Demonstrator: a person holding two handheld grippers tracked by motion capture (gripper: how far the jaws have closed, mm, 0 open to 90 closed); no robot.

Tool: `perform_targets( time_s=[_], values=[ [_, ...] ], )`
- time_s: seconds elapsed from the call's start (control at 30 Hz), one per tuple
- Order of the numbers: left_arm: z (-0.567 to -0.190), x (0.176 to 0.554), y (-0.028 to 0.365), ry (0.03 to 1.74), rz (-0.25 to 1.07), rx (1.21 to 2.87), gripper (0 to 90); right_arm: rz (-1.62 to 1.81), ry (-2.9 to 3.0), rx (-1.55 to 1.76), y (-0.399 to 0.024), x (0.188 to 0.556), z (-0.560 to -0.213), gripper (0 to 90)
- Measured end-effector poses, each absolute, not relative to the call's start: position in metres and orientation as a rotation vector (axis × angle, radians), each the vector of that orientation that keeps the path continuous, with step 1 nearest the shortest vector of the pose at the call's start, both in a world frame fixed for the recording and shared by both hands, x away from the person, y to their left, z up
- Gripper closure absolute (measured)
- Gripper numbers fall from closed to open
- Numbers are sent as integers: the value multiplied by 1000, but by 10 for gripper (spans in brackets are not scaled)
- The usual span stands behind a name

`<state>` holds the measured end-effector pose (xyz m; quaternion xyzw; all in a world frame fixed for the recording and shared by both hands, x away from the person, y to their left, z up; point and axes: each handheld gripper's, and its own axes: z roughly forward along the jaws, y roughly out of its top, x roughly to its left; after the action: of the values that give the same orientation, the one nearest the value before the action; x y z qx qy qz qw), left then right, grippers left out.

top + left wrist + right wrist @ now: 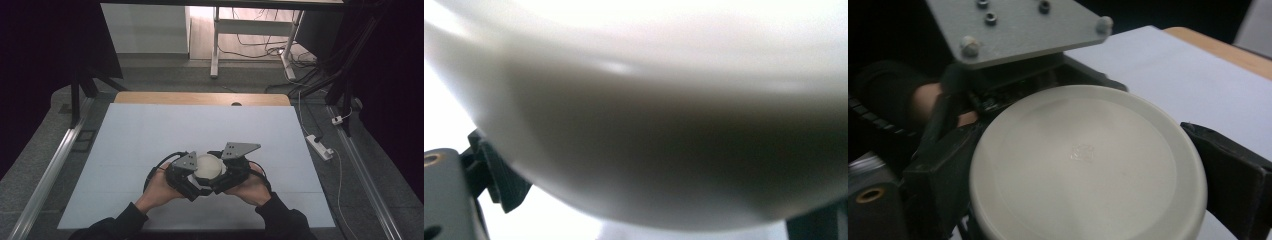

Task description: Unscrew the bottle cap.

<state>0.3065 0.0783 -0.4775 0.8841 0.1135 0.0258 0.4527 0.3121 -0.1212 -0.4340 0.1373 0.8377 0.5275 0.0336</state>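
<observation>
Both grippers close on one round white lid (208, 167): the left gripper (189, 176) clamps its near side, the right gripper (229, 172) spans its rim between its jaws. Uneven pulling could twist it free.

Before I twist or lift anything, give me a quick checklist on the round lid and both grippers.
1. Right gripper around the round lid: ok, a black jaw stands at each side of its rim.
2. Left gripper at the lid: ok for position, it sits against the lid's left side in the high view; actual grip cannot tell, since its own view is a blur of white surface.
3. What is under the lid, a jar or a pot: cannot tell, hidden by the grippers.
4. Lid level: ok, its top looks flat.
5. Room on the table: ok, the white surface around the hands is bare.
</observation>
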Motion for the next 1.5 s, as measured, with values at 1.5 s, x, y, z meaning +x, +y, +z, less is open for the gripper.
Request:
perform_targets(
  time_s=[1.5],
  values=[
    [-476, 306, 78, 302, 69, 2183, 73, 1636, 2583, 386, -125, 315, -434, 73]
  ],
)
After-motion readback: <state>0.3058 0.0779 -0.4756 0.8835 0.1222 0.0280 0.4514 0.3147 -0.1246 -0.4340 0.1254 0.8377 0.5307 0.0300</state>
